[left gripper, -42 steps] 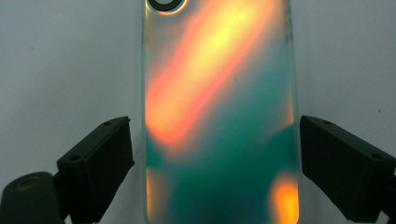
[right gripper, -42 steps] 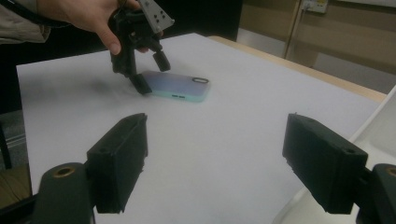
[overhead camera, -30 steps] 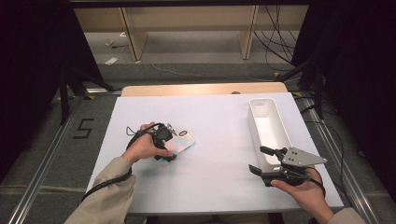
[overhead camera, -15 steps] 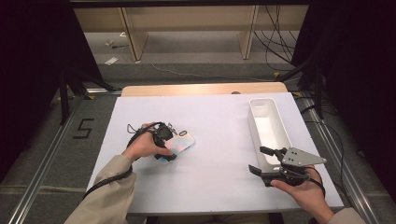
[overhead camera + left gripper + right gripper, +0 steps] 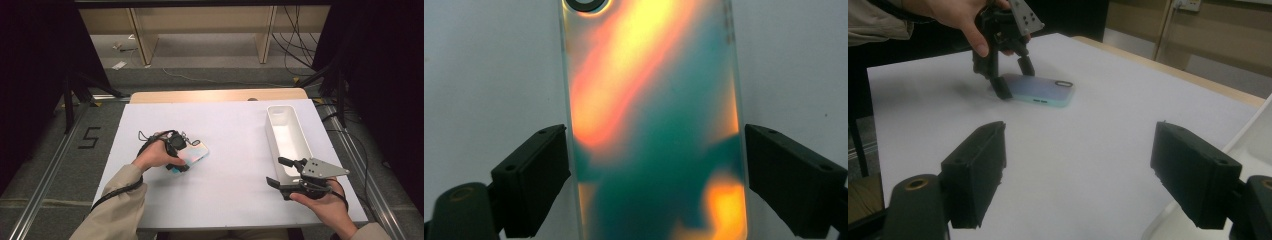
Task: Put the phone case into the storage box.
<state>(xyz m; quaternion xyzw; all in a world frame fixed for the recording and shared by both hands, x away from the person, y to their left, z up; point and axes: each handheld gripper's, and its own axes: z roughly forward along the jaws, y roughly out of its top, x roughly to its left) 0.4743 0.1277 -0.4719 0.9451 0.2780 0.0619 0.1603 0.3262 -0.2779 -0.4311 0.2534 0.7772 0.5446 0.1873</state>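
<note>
Left gripper point(image 5: 181, 156) jaws just closing around phone case point(image 5: 654, 125), barely touching, right gripper point(image 5: 289, 176) unmoved, spread

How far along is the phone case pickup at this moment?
Little looks done: the phone case lies flat on the white table, and the white bin holds nothing. In hand: the left gripper straddles the case; its jaws have just been closing, with slivers of gap at the pads. The right gripper is open over bare table. Gripping and lifting remain.
</note>
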